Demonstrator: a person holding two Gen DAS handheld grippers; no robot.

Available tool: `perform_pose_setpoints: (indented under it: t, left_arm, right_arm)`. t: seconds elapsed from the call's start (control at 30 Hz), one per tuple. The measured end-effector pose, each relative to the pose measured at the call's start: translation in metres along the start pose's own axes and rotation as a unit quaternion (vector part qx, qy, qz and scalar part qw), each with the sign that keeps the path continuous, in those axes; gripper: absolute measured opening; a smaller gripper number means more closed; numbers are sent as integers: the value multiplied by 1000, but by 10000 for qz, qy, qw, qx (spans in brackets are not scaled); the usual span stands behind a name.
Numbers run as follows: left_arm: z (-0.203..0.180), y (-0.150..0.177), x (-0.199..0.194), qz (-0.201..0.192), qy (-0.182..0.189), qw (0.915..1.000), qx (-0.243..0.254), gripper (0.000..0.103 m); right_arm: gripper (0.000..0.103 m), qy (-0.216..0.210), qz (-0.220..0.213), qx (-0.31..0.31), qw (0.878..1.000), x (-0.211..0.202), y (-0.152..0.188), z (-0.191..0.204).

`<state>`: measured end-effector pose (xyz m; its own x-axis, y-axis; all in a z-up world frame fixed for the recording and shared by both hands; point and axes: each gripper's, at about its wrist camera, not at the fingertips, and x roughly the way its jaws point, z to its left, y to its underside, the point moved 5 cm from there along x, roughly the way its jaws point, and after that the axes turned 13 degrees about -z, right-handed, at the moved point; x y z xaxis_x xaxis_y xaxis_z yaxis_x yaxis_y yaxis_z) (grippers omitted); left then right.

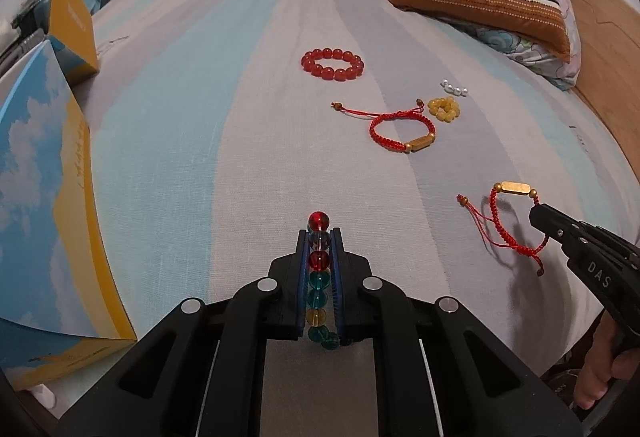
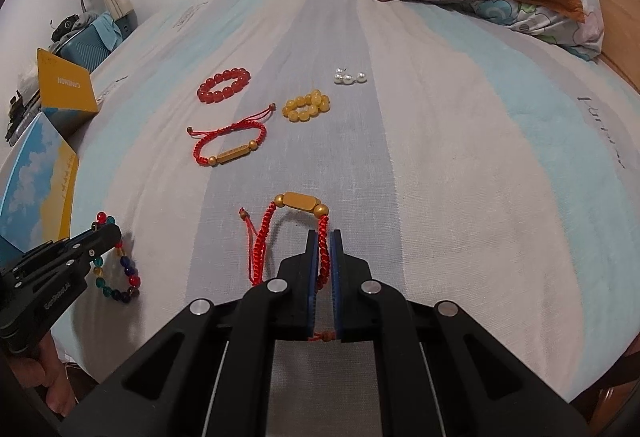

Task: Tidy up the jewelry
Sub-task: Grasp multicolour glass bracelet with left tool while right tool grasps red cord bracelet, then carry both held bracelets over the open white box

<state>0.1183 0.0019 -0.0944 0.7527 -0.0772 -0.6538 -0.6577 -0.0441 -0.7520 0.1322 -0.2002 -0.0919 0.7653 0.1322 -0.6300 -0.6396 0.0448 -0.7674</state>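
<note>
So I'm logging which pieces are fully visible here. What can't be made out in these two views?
- Multicolored bead bracelet: left wrist view, its sides hidden by the left gripper fingers.
- Red cord bracelet: right wrist view, one strand hidden inside the right gripper.
- Pearl pieces: too small to identify.
- Box: cut by the frame edge; inside unseen.

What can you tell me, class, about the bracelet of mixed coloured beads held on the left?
The bead bracelet is a loop of round, glassy, see-through beads in red, teal, amber and dark blue. The left tool is shut on one side of it, with a red bead poking past the tips. In the right wrist view the rest of the loop hangs below the tool, over the striped bedsheet, beside the blue and yellow box.
</note>
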Motion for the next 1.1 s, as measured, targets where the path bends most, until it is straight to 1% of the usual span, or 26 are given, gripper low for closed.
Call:
perform_pose_setpoints:
  t: [0.2,0.4,0.57,0.8,0.9,1.1]
  left_arm:
    - [-2,-1,-3,-51,-5,10000,26,9]
    - [1,-2,-15,-87,-111,9999,42,9]
    - [3,-7,-27,-110,-118,9999,46,9]
    - [14,-9,-48,-86,-123,9999,63,9]
    - [15,-14,-60,-146,-147,9996,199,9]
    - [24,-26,-76,-177,-85,9998,87,9]
  right_arm:
    - [5,63,13,-81,9999,-1,0,3]
    - [5,155,-1,-167,9997,-5,-4,7]
    - [5,170,-69,-203,9996,-14,-15,13]
    - [5,172,-156,-103,9997,-32,-30,22]
    - [5,168,-236,-107,9995,-43,-38,30]
    - [5,237,-334,-238,9989,-58,-54,48]
